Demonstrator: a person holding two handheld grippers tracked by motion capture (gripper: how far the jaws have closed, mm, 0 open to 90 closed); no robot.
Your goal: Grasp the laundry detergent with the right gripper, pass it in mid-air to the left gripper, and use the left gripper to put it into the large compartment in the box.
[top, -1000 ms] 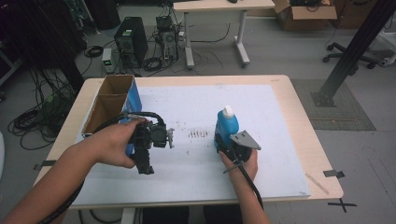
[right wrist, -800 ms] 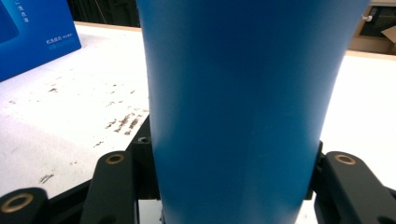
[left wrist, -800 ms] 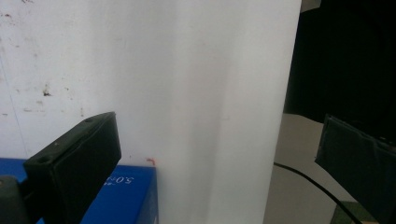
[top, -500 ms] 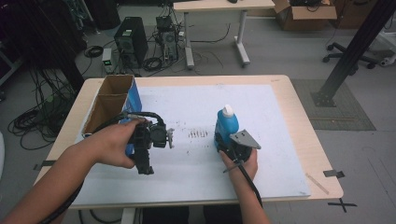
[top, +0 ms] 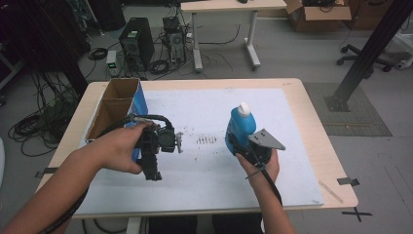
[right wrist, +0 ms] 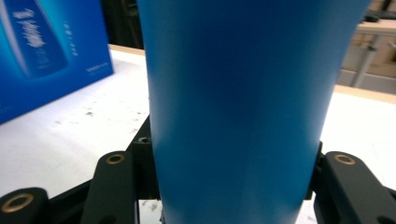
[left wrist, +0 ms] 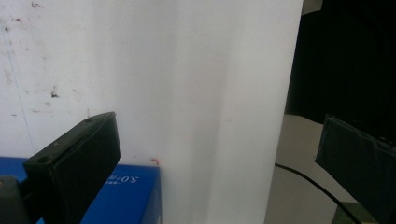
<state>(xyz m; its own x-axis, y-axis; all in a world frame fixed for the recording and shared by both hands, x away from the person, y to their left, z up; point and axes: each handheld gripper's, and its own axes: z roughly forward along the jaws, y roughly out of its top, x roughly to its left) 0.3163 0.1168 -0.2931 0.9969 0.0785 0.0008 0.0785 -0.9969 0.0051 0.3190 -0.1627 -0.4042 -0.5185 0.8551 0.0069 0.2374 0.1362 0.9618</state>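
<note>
A blue bottle [top: 240,127] with a white cap stands upright in my right gripper [top: 239,142], a little above the white mat [top: 204,165]. In the right gripper view the bottle's blue body [right wrist: 243,93] sits between the two black jaws, which press on its sides; my right gripper [right wrist: 233,158] is shut on it. My left gripper [top: 163,146] hangs over the mat's left part, beside the blue box [top: 139,105]. In the left gripper view my left gripper [left wrist: 219,144] has its jaws wide apart, with nothing but bare mat between them.
The blue box is open on top, with brown cardboard inside [top: 113,105], and stands at the table's left edge. The same box [right wrist: 46,51] lies to the bottle's left. Dark smudges [top: 207,140] mark the mat between the grippers. The wooden table rim [top: 311,122] borders the mat.
My right gripper has lifted the blue bottle a little off the mat. The left hand and its gripper have stayed where they were.
</note>
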